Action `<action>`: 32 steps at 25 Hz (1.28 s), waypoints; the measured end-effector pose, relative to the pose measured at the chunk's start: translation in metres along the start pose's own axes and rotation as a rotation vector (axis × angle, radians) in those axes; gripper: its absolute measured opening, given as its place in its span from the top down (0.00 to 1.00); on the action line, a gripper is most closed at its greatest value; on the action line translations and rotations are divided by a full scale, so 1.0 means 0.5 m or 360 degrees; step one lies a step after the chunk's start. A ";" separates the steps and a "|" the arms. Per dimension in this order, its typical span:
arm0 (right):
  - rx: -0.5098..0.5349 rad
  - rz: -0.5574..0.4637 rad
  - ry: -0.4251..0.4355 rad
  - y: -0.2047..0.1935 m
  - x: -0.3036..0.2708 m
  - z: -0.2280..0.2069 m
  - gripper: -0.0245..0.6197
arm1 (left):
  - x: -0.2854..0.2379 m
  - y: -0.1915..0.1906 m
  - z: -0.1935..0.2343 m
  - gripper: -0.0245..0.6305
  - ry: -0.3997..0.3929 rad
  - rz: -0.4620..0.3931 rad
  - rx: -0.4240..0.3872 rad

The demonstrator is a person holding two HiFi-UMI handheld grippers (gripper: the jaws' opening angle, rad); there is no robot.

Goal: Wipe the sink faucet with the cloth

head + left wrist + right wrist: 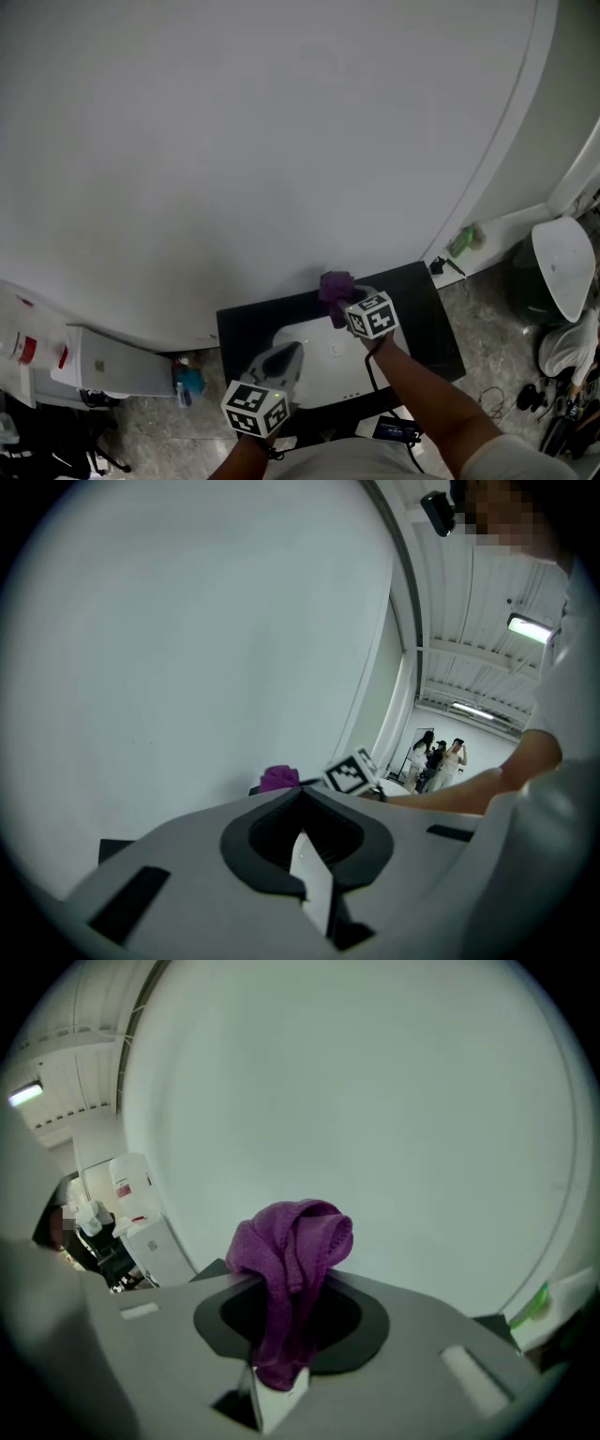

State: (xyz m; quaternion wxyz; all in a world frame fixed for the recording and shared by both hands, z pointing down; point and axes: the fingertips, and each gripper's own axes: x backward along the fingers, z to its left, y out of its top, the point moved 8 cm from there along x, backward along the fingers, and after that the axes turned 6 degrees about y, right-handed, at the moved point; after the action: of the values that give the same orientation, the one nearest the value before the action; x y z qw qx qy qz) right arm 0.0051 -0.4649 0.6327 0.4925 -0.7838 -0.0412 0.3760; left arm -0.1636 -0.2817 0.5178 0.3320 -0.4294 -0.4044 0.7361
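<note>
Your right gripper (pixel 272 1389) pinches the cloth (pixel 291 1241) bunched above the sink (pixel 328 370), likely poised for wiping; your left gripper (pixel 314 892), jaws pressed together on nothing, hangs back clear; the faucet can't be made out.

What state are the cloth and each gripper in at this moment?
Purple cloth: bunched up, pinched between jaws, its top flopping over them.
Right gripper: shut on the cloth, held above the sink.
Left gripper: shut, nothing between its jaws.
</note>
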 end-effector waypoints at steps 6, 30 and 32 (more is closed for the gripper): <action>-0.0031 0.0093 -0.0062 0.034 -0.060 -0.034 0.83 | 0.008 -0.002 -0.005 0.95 0.0009 0.0001 0.0015; 0.0180 -0.0732 0.0126 0.190 0.480 0.280 0.83 | 0.044 0.202 -0.117 0.95 -0.0140 -0.0328 -0.0224; 0.0162 -0.0744 0.0117 0.190 0.478 0.283 0.83 | 0.044 0.208 -0.125 0.95 -0.0148 -0.0327 -0.0246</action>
State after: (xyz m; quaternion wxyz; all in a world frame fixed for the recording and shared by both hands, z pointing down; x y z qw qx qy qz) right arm 0.0572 -0.3048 0.3923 0.6063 -0.7401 -0.1845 0.2248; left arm -0.1308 -0.2909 0.3992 0.3523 -0.3754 -0.5169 0.6840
